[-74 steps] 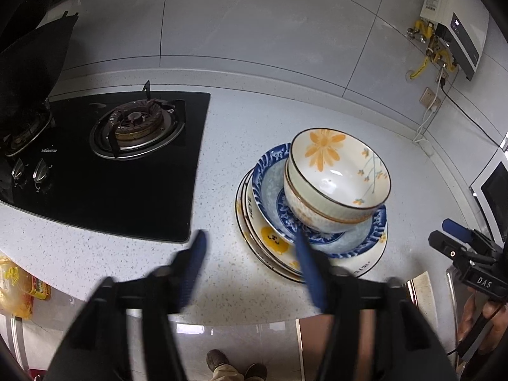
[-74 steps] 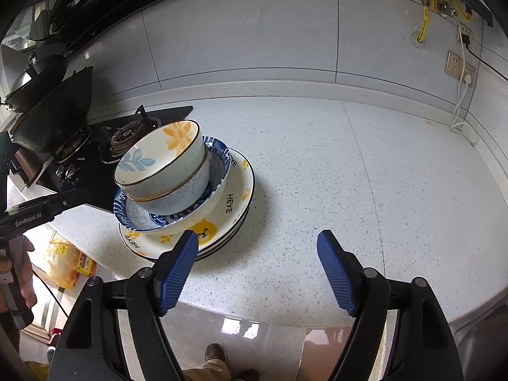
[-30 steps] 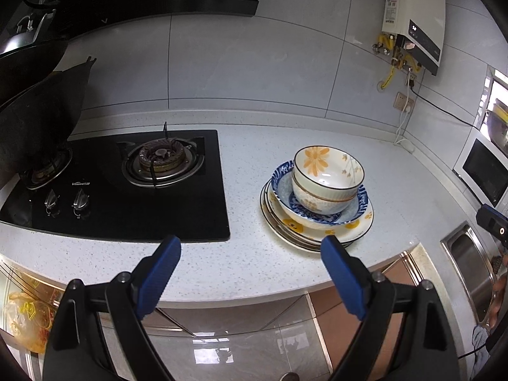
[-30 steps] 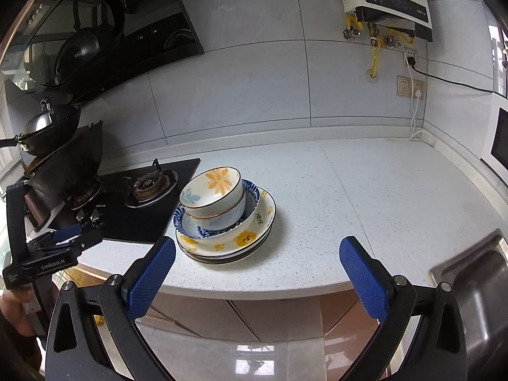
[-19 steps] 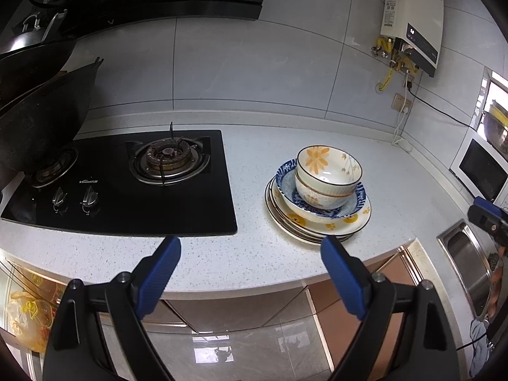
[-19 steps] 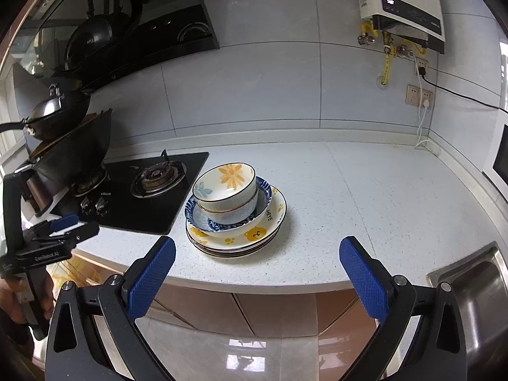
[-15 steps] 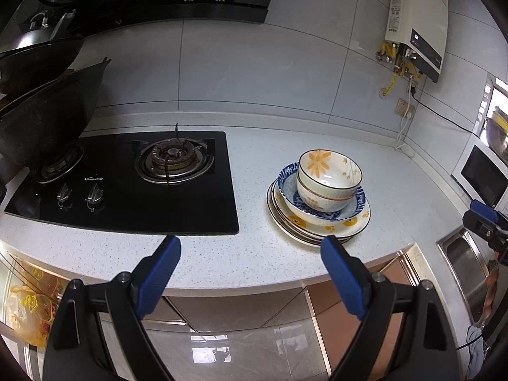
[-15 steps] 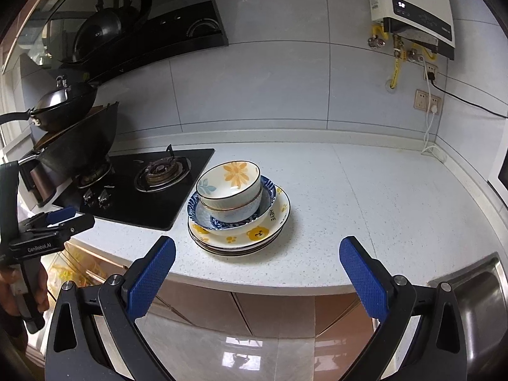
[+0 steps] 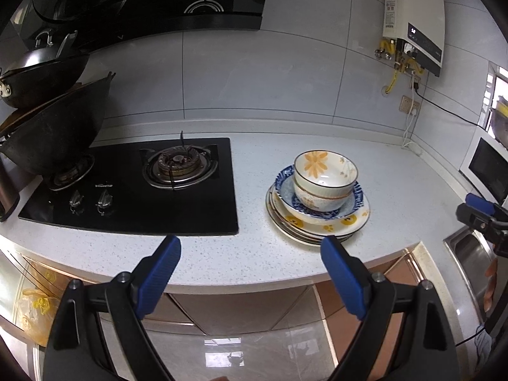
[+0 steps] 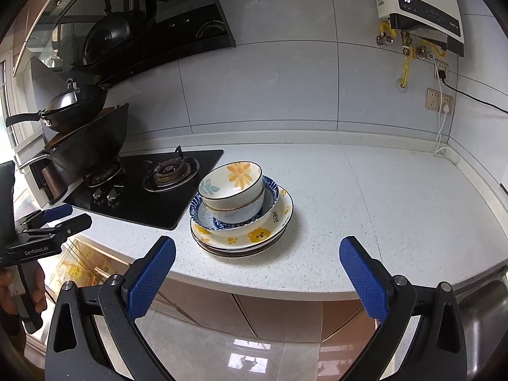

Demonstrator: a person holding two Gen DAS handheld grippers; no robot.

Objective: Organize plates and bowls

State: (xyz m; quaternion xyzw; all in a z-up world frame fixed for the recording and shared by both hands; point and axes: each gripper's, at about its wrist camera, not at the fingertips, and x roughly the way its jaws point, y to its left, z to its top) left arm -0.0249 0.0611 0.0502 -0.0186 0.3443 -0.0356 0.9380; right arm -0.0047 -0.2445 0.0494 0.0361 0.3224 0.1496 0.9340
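Observation:
On the white speckled counter (image 9: 254,254) (image 10: 381,209) stands one stack of dishes. Two white bowls with orange flowers (image 9: 324,177) (image 10: 233,190) nest on top. Under them sits a blue-patterned deep plate (image 9: 287,198) (image 10: 203,219), then yellow-printed plates (image 9: 330,227) (image 10: 254,235). My left gripper (image 9: 250,250) is open and empty, held off the counter's front edge, well short of the stack. My right gripper (image 10: 257,254) is open and empty too, also back from the edge. Each gripper shows at the edge of the other's view.
A black gas hob (image 9: 133,187) (image 10: 149,187) lies left of the stack, with dark woks (image 9: 54,133) (image 10: 85,139) stacked on its far burner. A steel sink (image 9: 470,254) (image 10: 489,289) is at the right. A water heater (image 9: 412,22) and sockets hang on the tiled wall.
Both grippers have drawn back and up from the counter, so the stack looks smaller and farther off. Nothing on the counter has moved. Both grippers stay wide open.

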